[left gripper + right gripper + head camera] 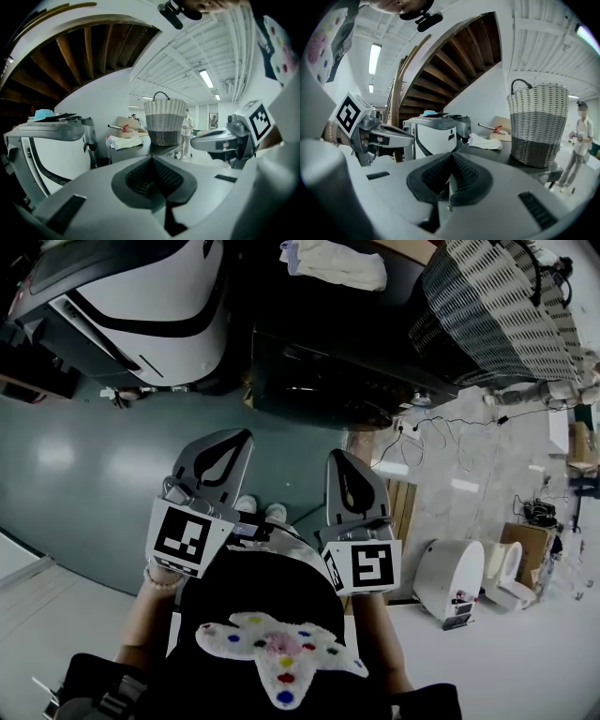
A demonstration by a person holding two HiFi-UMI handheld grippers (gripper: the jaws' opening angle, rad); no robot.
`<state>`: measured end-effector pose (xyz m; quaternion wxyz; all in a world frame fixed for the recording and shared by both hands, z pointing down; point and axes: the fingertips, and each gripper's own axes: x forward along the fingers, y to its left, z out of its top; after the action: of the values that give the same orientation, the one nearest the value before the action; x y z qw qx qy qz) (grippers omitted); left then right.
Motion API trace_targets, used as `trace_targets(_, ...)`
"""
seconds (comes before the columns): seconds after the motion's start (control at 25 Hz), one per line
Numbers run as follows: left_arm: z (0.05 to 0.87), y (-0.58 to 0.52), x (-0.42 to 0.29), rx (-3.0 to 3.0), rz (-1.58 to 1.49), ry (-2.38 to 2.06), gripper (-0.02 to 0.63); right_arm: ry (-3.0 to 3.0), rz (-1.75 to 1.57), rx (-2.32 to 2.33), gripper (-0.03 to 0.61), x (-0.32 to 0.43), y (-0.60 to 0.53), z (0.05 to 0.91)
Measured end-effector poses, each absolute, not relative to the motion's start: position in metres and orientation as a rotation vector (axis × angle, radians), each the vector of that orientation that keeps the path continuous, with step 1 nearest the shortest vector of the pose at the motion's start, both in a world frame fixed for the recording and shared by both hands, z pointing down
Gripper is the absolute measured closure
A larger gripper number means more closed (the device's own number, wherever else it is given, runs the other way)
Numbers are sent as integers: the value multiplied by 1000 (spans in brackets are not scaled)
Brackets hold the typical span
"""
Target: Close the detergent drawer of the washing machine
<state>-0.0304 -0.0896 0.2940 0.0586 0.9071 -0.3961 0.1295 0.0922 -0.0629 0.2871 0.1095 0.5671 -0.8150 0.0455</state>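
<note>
- My left gripper (151,160): jaws pressed together, nothing between them.
- My right gripper (451,157): jaws together too, empty.
- Washing machine (141,296): ahead to my left, well apart from both grippers. I can't make out its drawer.

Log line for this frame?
left gripper: shut, empty | right gripper: shut, empty | both midair, touching nothing | wicker basket on dark table ahead | drawer: not seen

I count one left gripper (242,435) and one right gripper (337,457), one woven basket (536,124), one white cloth (486,140), one dark table (501,157), one white machine (433,136), and one person (576,145) behind.
</note>
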Motion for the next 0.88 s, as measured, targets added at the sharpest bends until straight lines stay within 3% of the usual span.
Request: trace_targets(0.88, 299, -86, -25, 2754, 402, -1182, 604, -2412, 139, 1652, 575, 88, -60, 291)
